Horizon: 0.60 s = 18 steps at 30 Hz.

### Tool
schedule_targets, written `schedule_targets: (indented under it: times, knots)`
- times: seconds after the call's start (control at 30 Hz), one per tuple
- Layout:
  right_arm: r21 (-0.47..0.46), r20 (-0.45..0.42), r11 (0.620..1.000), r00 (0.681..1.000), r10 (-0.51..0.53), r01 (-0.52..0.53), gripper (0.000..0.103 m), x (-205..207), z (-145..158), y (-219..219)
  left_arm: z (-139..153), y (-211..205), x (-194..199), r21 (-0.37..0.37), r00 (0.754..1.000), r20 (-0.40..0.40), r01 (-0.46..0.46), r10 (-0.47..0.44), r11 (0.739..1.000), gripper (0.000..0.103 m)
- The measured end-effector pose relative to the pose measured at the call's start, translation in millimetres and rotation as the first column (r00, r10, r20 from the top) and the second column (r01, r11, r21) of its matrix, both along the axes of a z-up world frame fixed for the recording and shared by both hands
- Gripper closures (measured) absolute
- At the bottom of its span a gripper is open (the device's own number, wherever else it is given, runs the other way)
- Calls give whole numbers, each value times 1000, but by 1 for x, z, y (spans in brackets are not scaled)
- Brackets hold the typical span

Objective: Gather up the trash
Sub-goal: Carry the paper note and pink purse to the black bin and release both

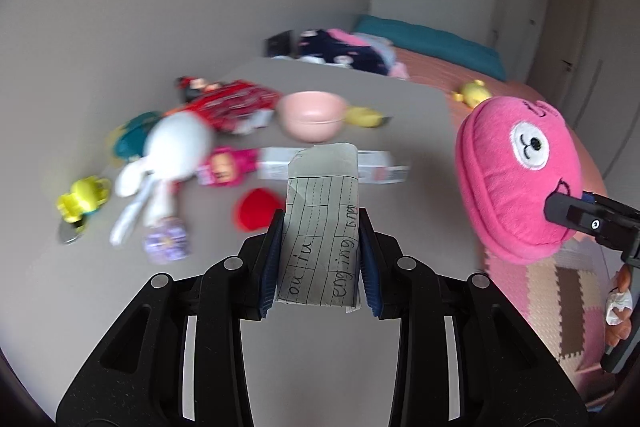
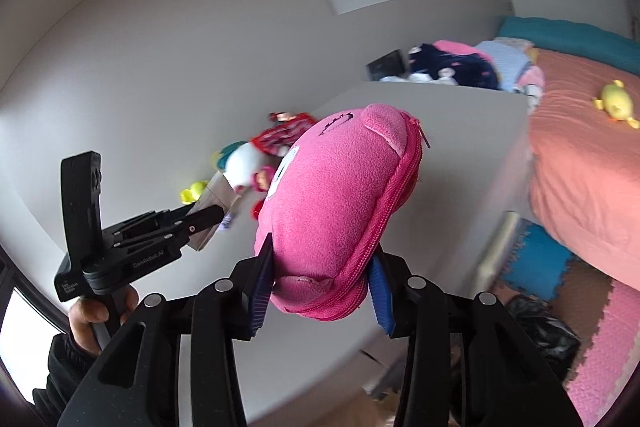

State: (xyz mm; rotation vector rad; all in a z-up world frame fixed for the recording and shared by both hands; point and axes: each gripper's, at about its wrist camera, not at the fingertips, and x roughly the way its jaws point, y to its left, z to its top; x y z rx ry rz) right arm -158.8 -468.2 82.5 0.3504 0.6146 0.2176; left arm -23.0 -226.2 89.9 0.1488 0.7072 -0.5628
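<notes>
My left gripper is shut on a folded sheet of lined paper with handwriting, held upright above the grey table. In the right wrist view the left gripper sits at the left in a person's hand, the paper sticking out of it. My right gripper is shut on a pink plush zip pouch with a face on it, lifted off the table. From the left wrist view, that pouch hangs at the right on the right gripper.
On the table lie a pink bowl, a white plush rabbit, a red snack bag, a white box and several small toys. A bed stands to the right. A black bag sits on the foam floor mat.
</notes>
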Motion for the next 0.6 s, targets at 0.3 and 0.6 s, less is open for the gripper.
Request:
schedule_targets:
  times: [0.3,0.6]
  knots:
    - [-28,-103,969,963,-247,246,57,-60,-38,-109,-10,-164,-48,7,953,-39,300,-299,954,69]
    - [44,-273,909,881,-387,414,43,-59,-104,-187,-63,-285,-77,81,887,-163,449,-432,890,66]
